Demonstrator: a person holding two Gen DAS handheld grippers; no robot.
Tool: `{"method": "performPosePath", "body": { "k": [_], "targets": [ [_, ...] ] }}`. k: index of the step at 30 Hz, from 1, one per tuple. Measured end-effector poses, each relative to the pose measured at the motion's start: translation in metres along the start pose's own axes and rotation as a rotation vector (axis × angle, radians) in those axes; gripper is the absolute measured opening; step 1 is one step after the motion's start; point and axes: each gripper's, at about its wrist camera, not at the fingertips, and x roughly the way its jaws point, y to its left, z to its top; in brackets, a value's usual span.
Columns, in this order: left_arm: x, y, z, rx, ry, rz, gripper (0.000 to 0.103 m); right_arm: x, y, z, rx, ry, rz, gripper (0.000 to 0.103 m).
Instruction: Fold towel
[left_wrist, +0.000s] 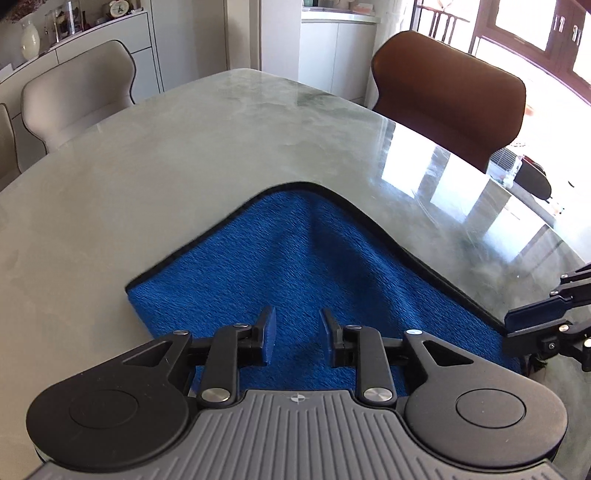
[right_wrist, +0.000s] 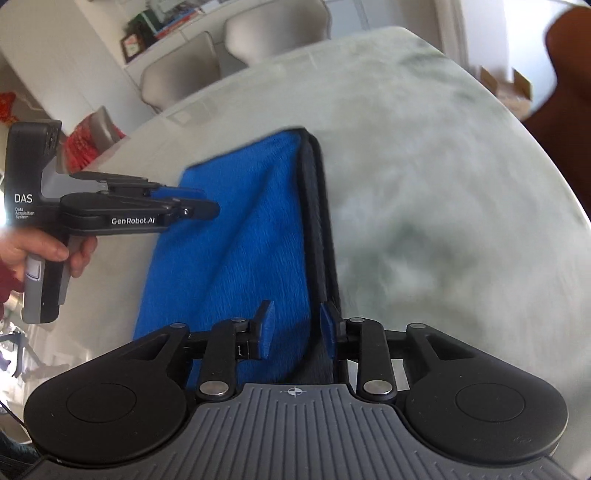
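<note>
A blue towel (left_wrist: 295, 258) with black edging lies folded on the marble table (left_wrist: 184, 147), one corner pointing away from me. My left gripper (left_wrist: 298, 332) hovers over the towel's near part, jaws open, only cloth showing below the gap. In the right wrist view the towel (right_wrist: 229, 240) runs lengthwise, its dark layered edge (right_wrist: 317, 221) passing down between the fingers of my right gripper (right_wrist: 297, 328), which is open with its pads apart. The left gripper (right_wrist: 199, 201) reaches in from the left over the towel's side edge. The right gripper (left_wrist: 511, 325) shows at the towel's right corner.
A beige chair (left_wrist: 77, 92) stands at the table's far left and a brown chair (left_wrist: 450, 92) at the far right. White cabinets (left_wrist: 332, 48) line the wall behind. A person's hand (right_wrist: 55, 251) holds the left gripper's handle. Bare tabletop (right_wrist: 443, 221) lies right of the towel.
</note>
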Motion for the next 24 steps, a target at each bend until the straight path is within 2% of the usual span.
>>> {"method": "performPosePath", "body": {
  "k": [5,14,16,17,18,24],
  "targets": [
    [-0.007,-0.005,-0.012,-0.032,0.002,0.013,0.031,-0.007,0.0,-0.016,0.07,-0.03,0.024,0.03],
    [-0.018,-0.004,-0.02,-0.092,0.002,0.04,0.033,0.005,-0.004,-0.01,0.147,-0.089,0.058,0.03],
    [-0.02,-0.004,-0.022,-0.097,0.005,0.042,0.036,0.004,-0.004,-0.011,0.147,-0.106,0.048,0.024],
    [-0.02,-0.005,-0.023,-0.098,0.007,0.043,0.039,0.002,-0.003,-0.011,0.141,-0.113,0.041,0.013],
    [-0.021,-0.005,-0.024,-0.098,0.007,0.043,0.039,-0.001,-0.003,-0.012,0.134,-0.122,0.041,0.008],
    [-0.023,-0.008,-0.027,-0.101,0.007,0.049,0.042,-0.018,-0.006,-0.019,0.119,-0.151,0.013,0.005]
  ]
}}
